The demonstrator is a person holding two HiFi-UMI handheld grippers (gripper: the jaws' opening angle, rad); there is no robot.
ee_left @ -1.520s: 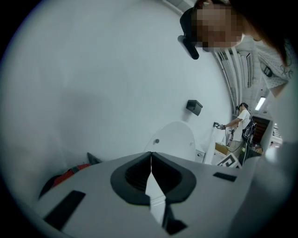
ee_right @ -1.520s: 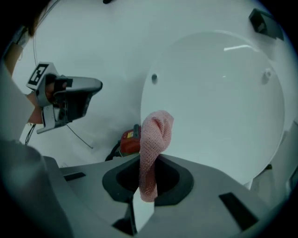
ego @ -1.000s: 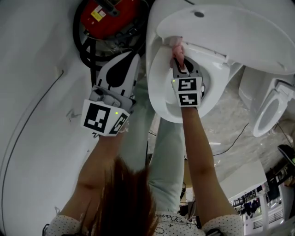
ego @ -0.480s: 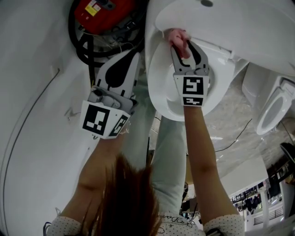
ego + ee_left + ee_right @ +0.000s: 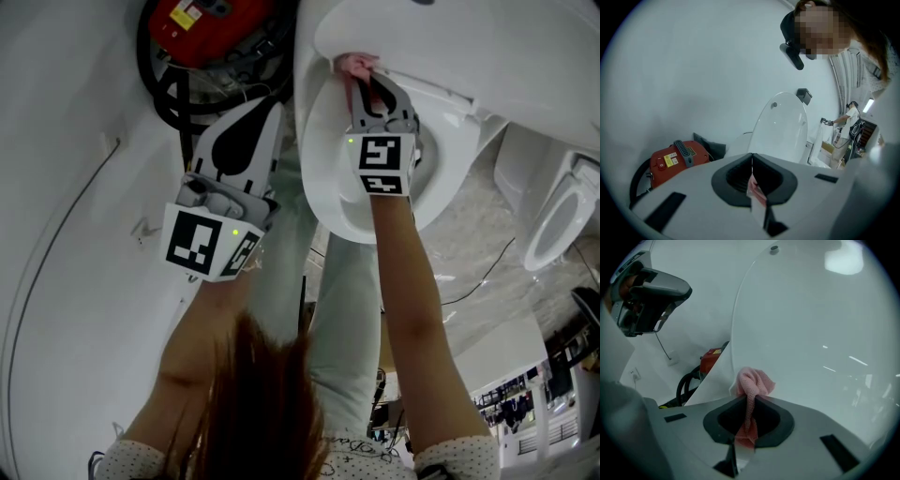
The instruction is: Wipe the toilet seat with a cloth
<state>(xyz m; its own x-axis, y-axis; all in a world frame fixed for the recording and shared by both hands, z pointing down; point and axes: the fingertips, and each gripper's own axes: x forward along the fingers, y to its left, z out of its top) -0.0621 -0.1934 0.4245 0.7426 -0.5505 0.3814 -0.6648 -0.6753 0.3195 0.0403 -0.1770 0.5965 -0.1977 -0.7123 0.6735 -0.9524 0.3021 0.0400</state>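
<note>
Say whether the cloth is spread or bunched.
Bunched up: the pink cloth forms a crumpled wad ahead of the right gripper, whose jaws have just closed on a twisted strand.

Red machine, maybe vacuum, w/ black hose; second toilet right.

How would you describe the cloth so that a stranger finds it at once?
Find the large white toilet in the middle, lid raised. At the back of its seat, close to the lid, the right tool pinches a bunched cloth. It alone is pink and soft among white, hard surfaces.
</note>
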